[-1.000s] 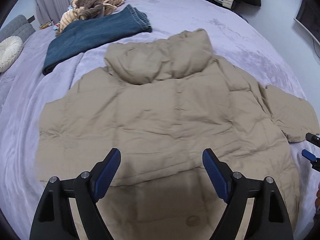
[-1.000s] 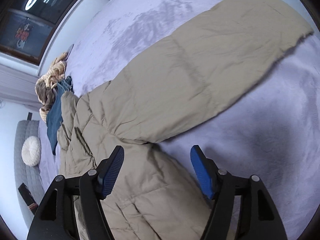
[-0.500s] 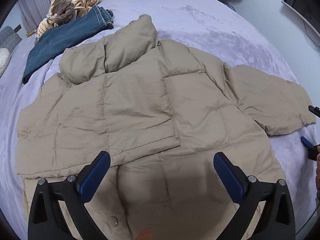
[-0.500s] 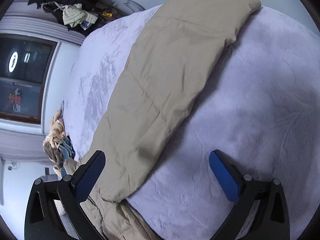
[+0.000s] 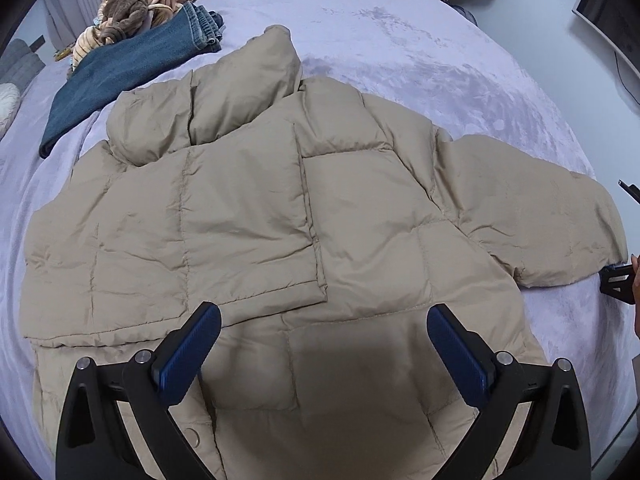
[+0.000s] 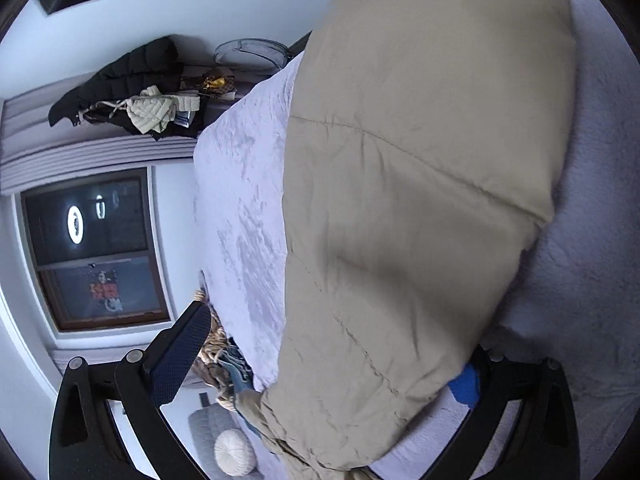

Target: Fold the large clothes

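Left wrist view shows the coat (image 5: 320, 208) lying flat on the bed (image 5: 420, 40). It is tan and puffy. Its hood points away, toward the far side of the bed. Its left side looks folded in over the middle already. Its right sleeve (image 5: 540, 216) sticks out flat to the right, so the long way of the sleeve runs sideways across the bed.

That sleeve is the part that matters next, I think. Its end lies just beside the right tool (image 5: 618, 280), which peeks in at the right edge of this view. The left tool (image 5: 324, 354) hangs over the bottom part of the coat, well apart from the sleeve end. So the right one is much nearer.

Right wrist view shows the sleeve (image 6: 420, 200) very close. It runs away from the right tool (image 6: 332, 364), long way forward. The near end of the sleeve sits between the two pads, and it hides most of the right pad. The pads are wide apart and do not squeeze yet. The left tool is wide apart too, with nothing in it.

My guess is that the right tool has to pinch the sleeve end, then carry it left, over the coat's middle.

Jeans (image 5: 132, 68) and a striped cloth pile (image 5: 148, 4) lie far back on the bed, out of the way.
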Demonstrator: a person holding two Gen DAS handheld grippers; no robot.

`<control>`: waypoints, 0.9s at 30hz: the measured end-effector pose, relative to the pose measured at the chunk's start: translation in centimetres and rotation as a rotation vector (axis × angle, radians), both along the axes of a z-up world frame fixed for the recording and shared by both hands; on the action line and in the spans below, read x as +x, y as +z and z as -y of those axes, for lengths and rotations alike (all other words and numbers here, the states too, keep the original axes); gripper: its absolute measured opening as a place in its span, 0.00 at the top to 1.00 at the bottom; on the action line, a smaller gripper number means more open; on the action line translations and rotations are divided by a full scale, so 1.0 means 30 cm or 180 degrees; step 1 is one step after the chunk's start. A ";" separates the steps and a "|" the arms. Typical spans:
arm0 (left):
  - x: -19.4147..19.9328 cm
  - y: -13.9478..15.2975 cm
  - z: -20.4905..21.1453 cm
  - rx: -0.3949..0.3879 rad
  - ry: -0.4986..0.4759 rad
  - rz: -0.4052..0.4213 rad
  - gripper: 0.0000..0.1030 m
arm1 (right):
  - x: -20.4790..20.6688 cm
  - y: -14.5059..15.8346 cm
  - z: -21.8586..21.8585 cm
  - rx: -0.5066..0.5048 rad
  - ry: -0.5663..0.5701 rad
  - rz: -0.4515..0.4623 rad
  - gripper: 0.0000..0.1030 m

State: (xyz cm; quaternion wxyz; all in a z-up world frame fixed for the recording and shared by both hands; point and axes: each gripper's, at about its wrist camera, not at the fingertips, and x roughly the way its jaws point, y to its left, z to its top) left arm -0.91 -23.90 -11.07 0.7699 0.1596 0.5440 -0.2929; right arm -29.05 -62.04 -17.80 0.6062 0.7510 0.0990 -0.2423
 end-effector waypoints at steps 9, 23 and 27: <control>0.068 0.041 -0.082 -0.0038 0.0254 0.0145 0.00 | 0.143 0.117 -0.001 -0.0420 0.0553 0.0021 0.92; 0.292 0.040 -0.415 -0.0138 0.0711 0.0236 0.00 | 0.846 0.574 -0.640 -0.2638 0.2511 -0.0506 0.92; 0.365 0.016 -0.524 -0.0114 0.0824 0.0231 0.00 | 0.975 0.505 -0.944 -0.3006 0.3070 -0.0796 0.92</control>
